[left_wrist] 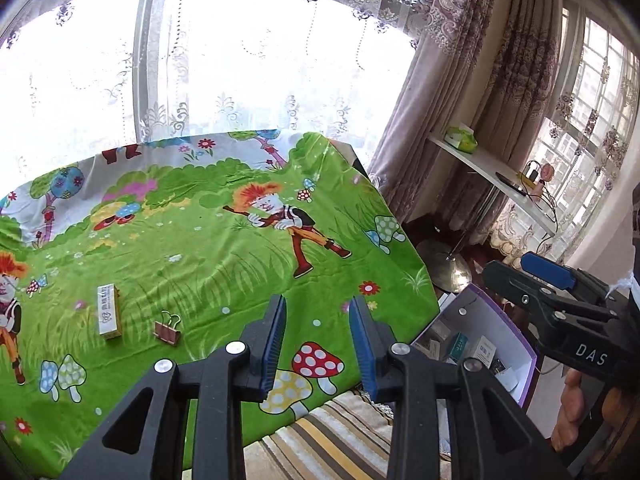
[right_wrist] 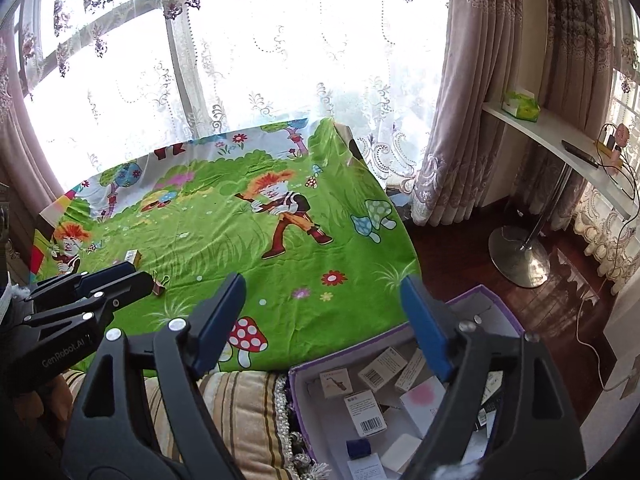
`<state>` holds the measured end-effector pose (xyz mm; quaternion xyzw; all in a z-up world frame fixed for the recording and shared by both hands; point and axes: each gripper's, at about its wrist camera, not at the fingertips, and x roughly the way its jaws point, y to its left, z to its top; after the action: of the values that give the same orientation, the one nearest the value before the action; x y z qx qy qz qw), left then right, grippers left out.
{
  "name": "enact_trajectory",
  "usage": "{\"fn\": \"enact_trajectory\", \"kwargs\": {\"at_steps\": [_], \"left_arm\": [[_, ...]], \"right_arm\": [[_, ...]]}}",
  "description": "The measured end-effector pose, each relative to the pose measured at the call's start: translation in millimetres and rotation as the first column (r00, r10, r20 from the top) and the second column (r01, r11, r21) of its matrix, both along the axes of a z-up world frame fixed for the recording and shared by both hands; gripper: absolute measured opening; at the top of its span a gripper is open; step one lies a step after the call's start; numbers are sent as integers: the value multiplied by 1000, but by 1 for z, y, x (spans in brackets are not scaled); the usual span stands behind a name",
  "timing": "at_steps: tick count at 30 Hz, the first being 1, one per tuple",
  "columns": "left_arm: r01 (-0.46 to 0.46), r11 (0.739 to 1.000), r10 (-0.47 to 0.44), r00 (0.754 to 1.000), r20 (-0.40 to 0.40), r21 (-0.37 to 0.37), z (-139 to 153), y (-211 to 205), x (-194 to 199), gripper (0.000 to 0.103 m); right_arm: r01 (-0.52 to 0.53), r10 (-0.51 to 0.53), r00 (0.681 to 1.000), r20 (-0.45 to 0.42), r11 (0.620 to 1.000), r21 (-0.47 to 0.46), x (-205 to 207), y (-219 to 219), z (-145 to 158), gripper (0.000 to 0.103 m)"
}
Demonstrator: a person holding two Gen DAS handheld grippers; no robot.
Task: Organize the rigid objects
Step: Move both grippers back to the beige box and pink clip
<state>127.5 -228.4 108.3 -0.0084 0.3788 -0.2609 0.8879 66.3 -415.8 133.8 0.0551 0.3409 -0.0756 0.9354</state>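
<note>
A small gold and white box (left_wrist: 109, 311) and a brown binder clip (left_wrist: 168, 330) lie on the green cartoon tablecloth (left_wrist: 224, 248), left of my left gripper (left_wrist: 318, 344). That gripper is open and empty above the table's near edge. A purple-rimmed white storage box (right_wrist: 404, 396) holding several small cartons sits below the table's right corner. My right gripper (right_wrist: 322, 324) is open and empty above this box. The clip (right_wrist: 160, 283) and gold box (right_wrist: 133, 257) show partly behind the left gripper in the right wrist view.
A striped cushion (right_wrist: 240, 412) lies at the table's near edge. A white shelf (right_wrist: 560, 140) on a metal stand holds a green tissue box (right_wrist: 520, 106) at the right. Curtains and windows stand behind the table. Dark wood floor lies at the right.
</note>
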Motion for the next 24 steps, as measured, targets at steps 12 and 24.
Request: {"fn": "enact_trajectory", "kwargs": {"at_steps": [12,24], "left_arm": [[-259,966,258,966,-9,-26,12,117,72,45],[-411,911,409,910,-69,-19,-24,189,119,45]], "right_arm": [[-162,162,987,10,986,41,68,92,15,86],[-199,202,978,-45,978,65,137,148,-18,87]]}}
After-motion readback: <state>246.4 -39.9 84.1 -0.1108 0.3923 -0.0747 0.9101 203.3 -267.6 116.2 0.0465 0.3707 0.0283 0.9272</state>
